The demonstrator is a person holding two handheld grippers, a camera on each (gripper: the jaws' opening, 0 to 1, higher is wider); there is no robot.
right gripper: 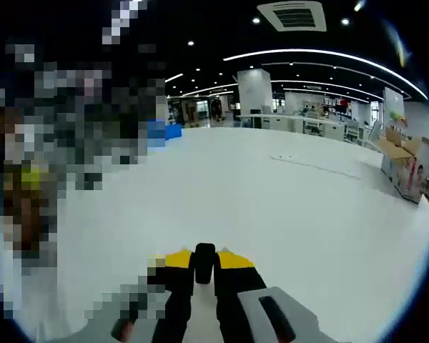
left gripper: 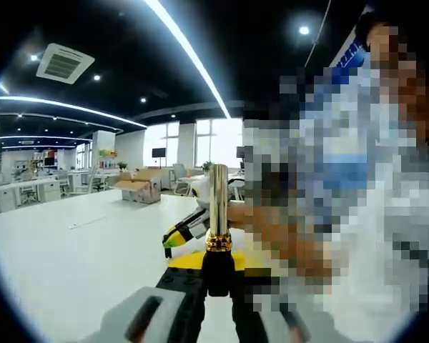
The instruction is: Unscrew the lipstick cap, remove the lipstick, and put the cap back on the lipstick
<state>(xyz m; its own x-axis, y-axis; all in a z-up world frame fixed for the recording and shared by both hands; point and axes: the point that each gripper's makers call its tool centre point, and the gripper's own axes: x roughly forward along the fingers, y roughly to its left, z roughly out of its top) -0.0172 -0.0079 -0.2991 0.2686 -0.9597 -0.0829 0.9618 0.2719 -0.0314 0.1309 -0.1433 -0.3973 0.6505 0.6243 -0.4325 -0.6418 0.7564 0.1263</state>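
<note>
Lipstick (left gripper: 217, 214) upright, gold end up, in left jaws; black cap (right gripper: 204, 263) in right jaws.

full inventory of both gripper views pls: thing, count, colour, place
lipstick: 1, gold tube on a black base, upright in the left tongs, left gripper view
cap: 1, black, clamped in the right tongs, right gripper view
table: 1, white, under both tongs
cardboard box: 1, brown, far end of the table, left gripper view
ceiling vent: 1, white, up in the left gripper view
left tongs: 1, black and yellow, shut on the lipstick base
right tongs: 1, black and yellow, shut on the cap
</note>
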